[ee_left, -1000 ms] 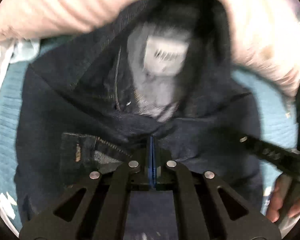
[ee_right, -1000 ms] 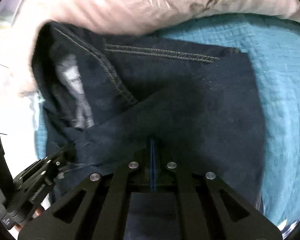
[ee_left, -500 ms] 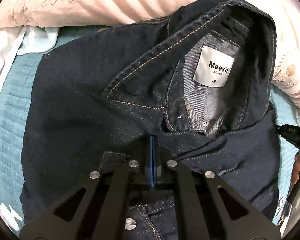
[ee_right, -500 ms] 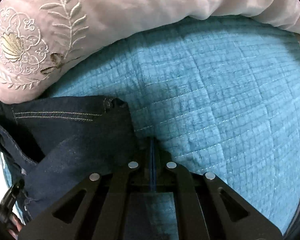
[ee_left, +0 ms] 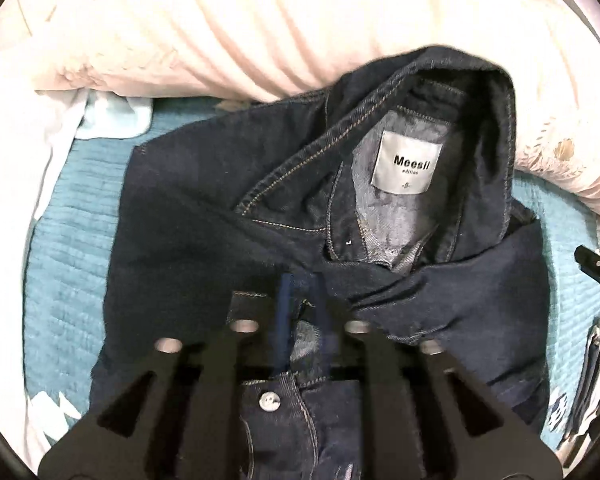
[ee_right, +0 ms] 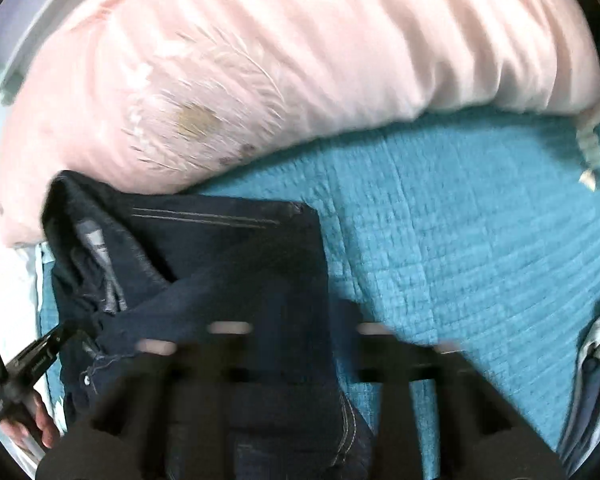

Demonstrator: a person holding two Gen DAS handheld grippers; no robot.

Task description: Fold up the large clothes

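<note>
Teal quilted bedspread (ee_right: 460,248): one, the largest thing in view; it lay under everything else.
Pale pink embroidered pillow (ee_right: 300,60): one made out along the far edge of the bed, touching the garment's collar.
Dark blue denim jacket (ee_left: 204,220): one, the task's thing; it lay folded into a rough rectangle on the bedspread, collar up against the pillow, white brand label (ee_left: 406,162) showing inside the neck.
White cloth (ee_left: 16,152): one bundle at the left edge of the left wrist view, just beside the jacket.
Left gripper (ee_left: 302,304): one; its fingers stood slightly apart over the jacket's front placket, near a metal button (ee_left: 269,401), with no cloth visibly pinched between them.
Right gripper (ee_right: 296,344): one, blurred by motion; it hung over the jacket's right edge, and whether its fingers were parted or closed could not be told.
Step in hand: judged to be letting go after a fold.
Next move: likely calls for tidying the collar and squaring the edges, or one more fold across.
</note>
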